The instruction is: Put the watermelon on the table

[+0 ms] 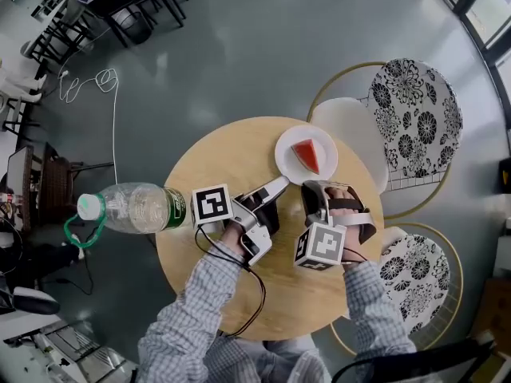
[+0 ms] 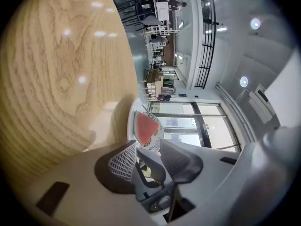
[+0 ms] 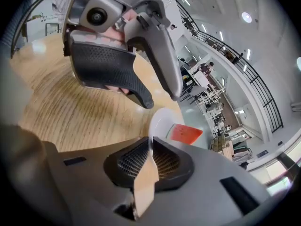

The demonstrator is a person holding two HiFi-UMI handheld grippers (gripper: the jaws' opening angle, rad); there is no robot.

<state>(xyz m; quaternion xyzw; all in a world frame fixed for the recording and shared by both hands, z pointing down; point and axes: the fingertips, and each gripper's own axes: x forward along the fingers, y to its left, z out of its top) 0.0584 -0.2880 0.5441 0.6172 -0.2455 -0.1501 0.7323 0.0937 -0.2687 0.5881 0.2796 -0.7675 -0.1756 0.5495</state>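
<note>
Left hand-held gripper [image 2: 148,147] jaws wide, empty; watermelon [image 2: 145,126] on plate [image 1: 287,146] just beyond.

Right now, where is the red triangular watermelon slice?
In the head view the red watermelon slice lies on the round white plate at the far right edge of the round wooden table, next to the white chair seat.
</note>
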